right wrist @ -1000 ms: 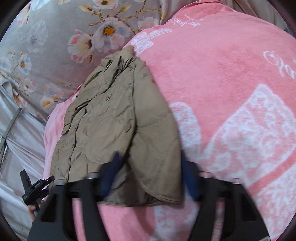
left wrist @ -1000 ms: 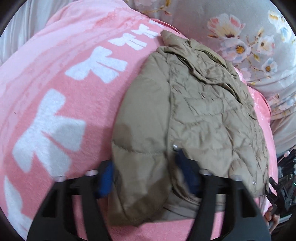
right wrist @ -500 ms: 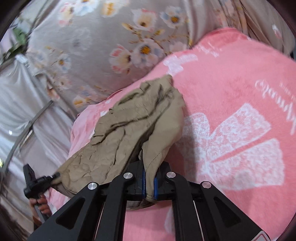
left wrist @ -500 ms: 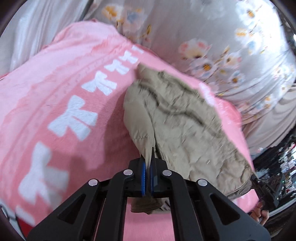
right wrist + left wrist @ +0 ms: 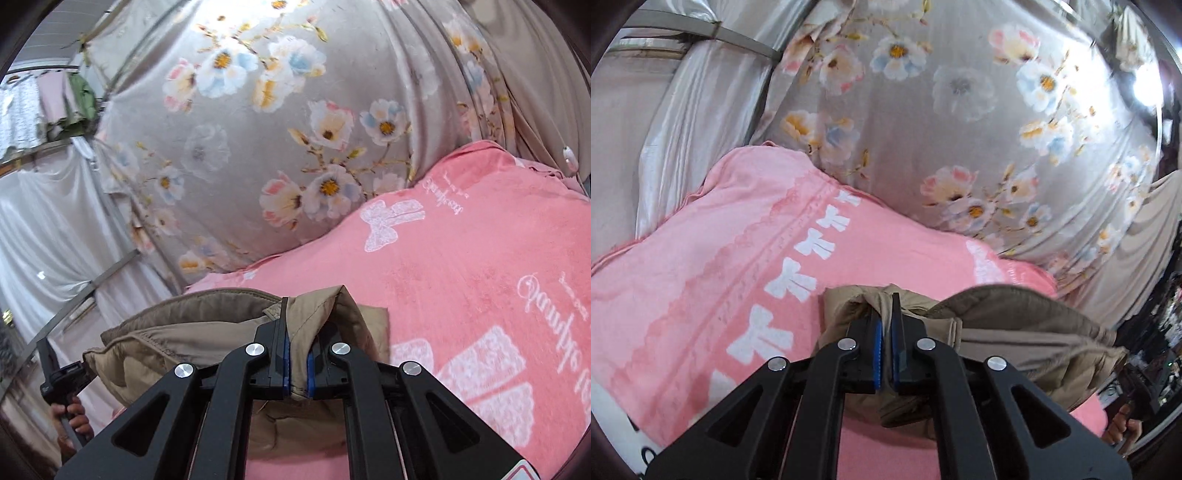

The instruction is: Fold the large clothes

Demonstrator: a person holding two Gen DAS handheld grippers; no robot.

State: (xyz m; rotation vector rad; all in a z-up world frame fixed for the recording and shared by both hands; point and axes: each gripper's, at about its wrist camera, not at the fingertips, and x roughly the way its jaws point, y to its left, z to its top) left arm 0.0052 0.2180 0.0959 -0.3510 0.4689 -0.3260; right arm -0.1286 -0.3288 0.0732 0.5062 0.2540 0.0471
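A tan quilted jacket (image 5: 1015, 332) hangs lifted above the pink blanket (image 5: 701, 288), stretched between my two grippers. My left gripper (image 5: 886, 314) is shut on one corner of the jacket's edge, with fabric bunched around its blue pads. In the right wrist view my right gripper (image 5: 297, 332) is shut on the other corner of the jacket (image 5: 184, 336), a fold of cloth pinched between its pads. The jacket sags between the two grips and most of its body droops below the fingers, out of sight. Each view shows the other gripper, with a hand on its handle, at the frame's edge.
The pink blanket (image 5: 480, 277) with white bow prints covers the bed. A grey floral sheet (image 5: 960, 129) hangs behind it, and white curtains (image 5: 44, 229) with a metal rail stand to the side. Dark clutter (image 5: 1156, 332) sits at the far right.
Both grippers closed on the jacket's near edge and rose, lifting it off the blanket. The views tipped up from the bed towards the floral sheet.
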